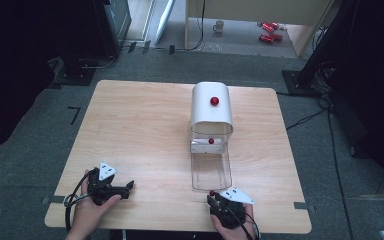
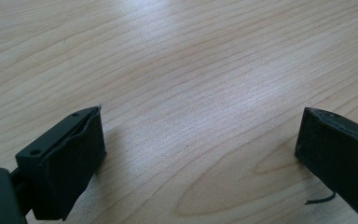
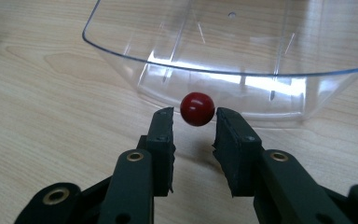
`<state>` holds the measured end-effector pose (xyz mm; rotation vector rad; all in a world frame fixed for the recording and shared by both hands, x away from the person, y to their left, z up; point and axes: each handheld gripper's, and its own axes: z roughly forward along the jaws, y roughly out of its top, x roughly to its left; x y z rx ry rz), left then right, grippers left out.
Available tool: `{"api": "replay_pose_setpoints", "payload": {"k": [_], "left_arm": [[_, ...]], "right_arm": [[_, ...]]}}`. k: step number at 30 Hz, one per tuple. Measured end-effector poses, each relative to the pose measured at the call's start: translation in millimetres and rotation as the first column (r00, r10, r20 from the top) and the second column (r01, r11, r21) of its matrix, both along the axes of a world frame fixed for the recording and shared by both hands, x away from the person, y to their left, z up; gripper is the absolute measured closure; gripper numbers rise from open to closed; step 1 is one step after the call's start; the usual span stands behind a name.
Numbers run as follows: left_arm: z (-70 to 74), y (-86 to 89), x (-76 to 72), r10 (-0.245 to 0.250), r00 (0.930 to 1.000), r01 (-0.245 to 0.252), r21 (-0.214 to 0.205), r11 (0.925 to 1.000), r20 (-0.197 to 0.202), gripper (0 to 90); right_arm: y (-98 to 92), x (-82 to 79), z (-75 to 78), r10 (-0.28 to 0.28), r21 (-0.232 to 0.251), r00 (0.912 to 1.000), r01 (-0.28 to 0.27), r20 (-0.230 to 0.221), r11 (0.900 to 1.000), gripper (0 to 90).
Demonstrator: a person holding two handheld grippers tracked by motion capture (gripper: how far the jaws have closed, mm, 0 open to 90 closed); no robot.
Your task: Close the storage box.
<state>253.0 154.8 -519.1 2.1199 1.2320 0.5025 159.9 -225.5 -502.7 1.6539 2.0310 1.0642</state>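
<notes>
A white rounded box (image 1: pixel 211 112) with a red knob (image 1: pixel 214 101) stands at the table's middle right. A clear plastic drawer (image 1: pixel 211 170) is pulled out of it toward the front edge, and a second red knob (image 1: pixel 211 141) shows at the box's mouth. The drawer's front wall (image 3: pixel 223 86) carries a red ball knob (image 3: pixel 197 108). My right gripper (image 3: pixel 194 116) has that knob between its jaw tips, with a thin gap at the left pad. My left gripper (image 2: pixel 200 121) rests wide open over bare wood, at the front left (image 1: pixel 129 187).
The wooden table (image 1: pixel 140 125) ends just behind both hands. On the floor beyond it lie a mug (image 1: pixel 219 26) and red cans (image 1: pixel 268 31). Dark equipment and cables stand at the left and right of the table.
</notes>
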Motion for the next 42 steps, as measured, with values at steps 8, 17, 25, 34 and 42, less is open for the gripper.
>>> {"api": "replay_pose_setpoints", "payload": {"k": [8, 17, 25, 34, 42], "left_arm": [[0.0, 0.0, 0.0, 0.000, 1.0000, 0.000, 0.000, 1.0000, 0.000, 1.3], [0.1, 0.0, -0.2, -0.003, 1.0000, 0.003, 0.002, 1.0000, 0.000, 1.3], [0.1, 0.0, -0.2, -0.004, 1.0000, 0.004, 0.002, 1.0000, 0.000, 1.3], [0.1, 0.0, -0.2, -0.004, 1.0000, 0.004, 0.002, 1.0000, 0.000, 1.3], [0.1, 0.0, -0.2, -0.004, 1.0000, 0.004, 0.002, 1.0000, 0.000, 1.3]], "right_arm": [[-0.7, 2.4, 1.2, -0.007, 0.017, 1.0000, 0.007, -0.001, 0.9998, 74.1], [-0.3, 2.6, 2.3, -0.008, 0.016, 1.0000, 0.008, -0.002, 0.9998, 75.0], [-1.4, 2.6, 5.6, -0.008, 0.021, 1.0000, 0.008, 0.004, 0.9997, 75.0], [-2.4, 10.1, 17.6, -0.010, 0.039, 0.9996, 0.009, 0.028, 0.9992, 75.0], [-0.1, 18.8, 23.4, -0.009, 0.036, 0.9990, 0.007, 0.045, 0.9993, 75.0]]}}
